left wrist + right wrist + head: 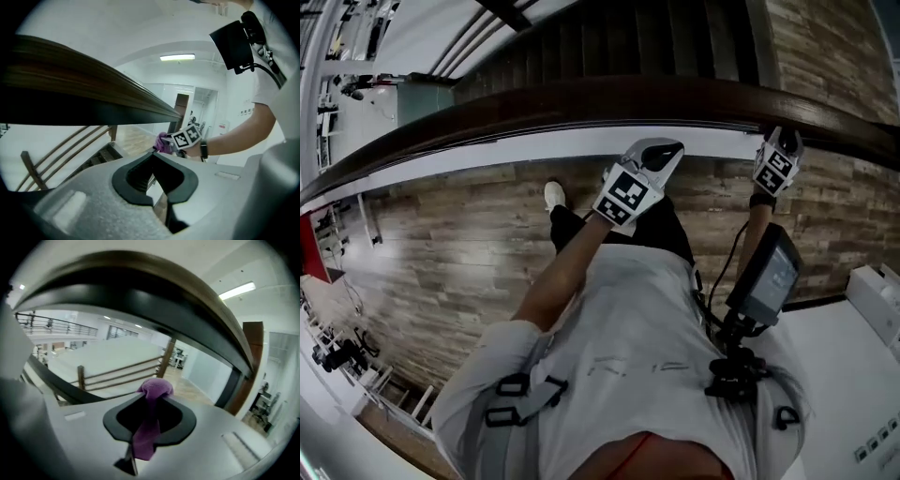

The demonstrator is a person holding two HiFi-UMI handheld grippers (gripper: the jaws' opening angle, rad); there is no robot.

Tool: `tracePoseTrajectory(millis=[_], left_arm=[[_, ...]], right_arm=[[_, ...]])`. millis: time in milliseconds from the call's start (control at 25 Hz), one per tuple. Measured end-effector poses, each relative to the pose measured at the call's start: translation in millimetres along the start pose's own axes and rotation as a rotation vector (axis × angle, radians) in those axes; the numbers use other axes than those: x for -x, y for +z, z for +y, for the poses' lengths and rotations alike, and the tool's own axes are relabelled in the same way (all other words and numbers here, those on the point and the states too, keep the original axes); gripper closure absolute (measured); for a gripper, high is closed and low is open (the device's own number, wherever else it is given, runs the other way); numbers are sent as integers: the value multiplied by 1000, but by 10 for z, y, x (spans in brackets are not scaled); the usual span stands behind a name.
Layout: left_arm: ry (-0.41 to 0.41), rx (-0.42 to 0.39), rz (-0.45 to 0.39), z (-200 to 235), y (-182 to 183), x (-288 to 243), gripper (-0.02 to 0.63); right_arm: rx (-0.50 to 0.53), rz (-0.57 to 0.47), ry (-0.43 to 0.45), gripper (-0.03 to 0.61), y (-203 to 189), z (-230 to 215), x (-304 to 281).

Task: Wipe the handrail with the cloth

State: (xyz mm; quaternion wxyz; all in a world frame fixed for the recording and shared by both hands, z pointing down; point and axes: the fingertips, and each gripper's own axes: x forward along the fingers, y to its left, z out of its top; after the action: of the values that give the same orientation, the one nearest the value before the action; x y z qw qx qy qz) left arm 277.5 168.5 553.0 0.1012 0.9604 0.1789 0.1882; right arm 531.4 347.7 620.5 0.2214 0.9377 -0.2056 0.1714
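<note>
A dark wooden handrail [581,98] curves across the top of the head view. My right gripper [776,150] is up against its near side at the right, and my left gripper [661,155] sits just below the rail near the middle. In the right gripper view the jaws [153,392] are shut on a purple cloth [155,387], which bunches at the tips and hangs back between them, with the handrail [140,291] arching close overhead. The left gripper [153,154] is shut with nothing in it, under the handrail [79,89]. It looks at the right gripper [187,137] and the cloth [163,143].
Dark stairs [609,37] drop away beyond the rail. A wood-plank floor [441,253] lies below, with my shoe [554,195] on it. A screen device [769,272] is mounted on my chest. A brown post [243,366] and lower rails [117,371] stand past the right gripper.
</note>
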Motion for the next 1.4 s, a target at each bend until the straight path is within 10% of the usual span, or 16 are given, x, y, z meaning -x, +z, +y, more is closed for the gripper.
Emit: tracePoseTrajectory(millis=[280,680,1080,1400], left_arm=[[291,117,2,1161,-520,1763,612],[705,298,-80,2330,-1185,4225,613],[975,406,-185,3039,-1840,5813,614],[969,422,-160,3227,-2088,5916,614]], right_arm=[[83,-193,531,528,769,3086,1517],[190,-393,1123,528,1677,6409,2973],[405,-333,1211,528,1136,8861,3151],[513,-241,1187,528,801,10005,2817]])
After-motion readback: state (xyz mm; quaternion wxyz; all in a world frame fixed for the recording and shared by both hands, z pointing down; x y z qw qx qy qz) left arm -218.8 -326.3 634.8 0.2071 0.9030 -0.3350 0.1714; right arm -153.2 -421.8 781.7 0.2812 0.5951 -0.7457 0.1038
